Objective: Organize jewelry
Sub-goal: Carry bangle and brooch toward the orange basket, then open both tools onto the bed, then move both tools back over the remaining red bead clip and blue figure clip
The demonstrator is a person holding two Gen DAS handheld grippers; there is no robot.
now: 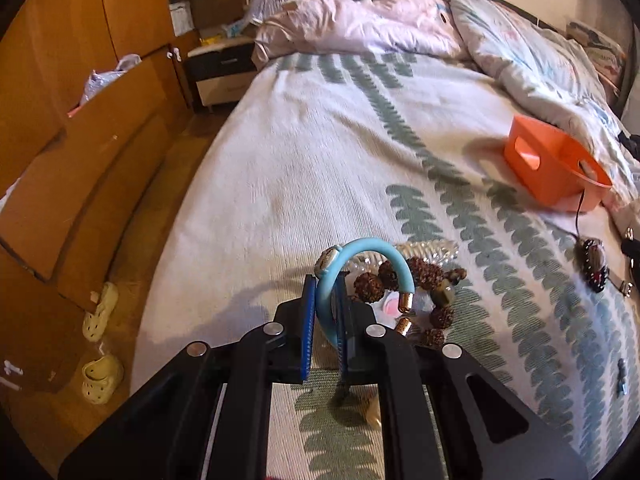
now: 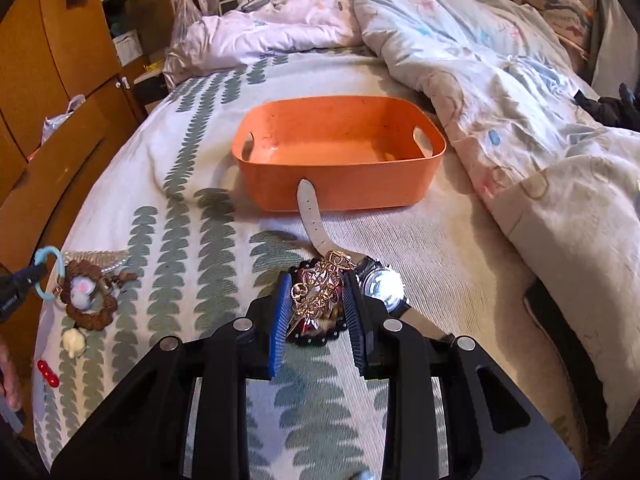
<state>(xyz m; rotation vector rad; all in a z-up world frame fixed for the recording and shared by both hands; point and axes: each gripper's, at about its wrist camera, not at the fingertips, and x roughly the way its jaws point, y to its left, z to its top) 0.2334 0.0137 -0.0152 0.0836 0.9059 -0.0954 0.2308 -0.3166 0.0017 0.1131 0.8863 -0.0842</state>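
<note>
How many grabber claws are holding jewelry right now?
2. The left gripper pinches the light blue rubbery bracelet. The right gripper straddles the tangled gold chain, though contact isn't clear.

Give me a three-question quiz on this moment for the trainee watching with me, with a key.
1. True or false: the left gripper is shut on the blue bracelet.
2. What lies between the right gripper's fingers: A) red beads, B) gold chain on a dark beaded piece, C) a white strap?
3. Fill in: the orange basket sits ____ the right gripper, farther up the bed.

Key
1. True; the bracelet is pinched between the blue pads.
2. B; the fingers flank it, with no visible contact.
3. beyond (ahead of).
</note>
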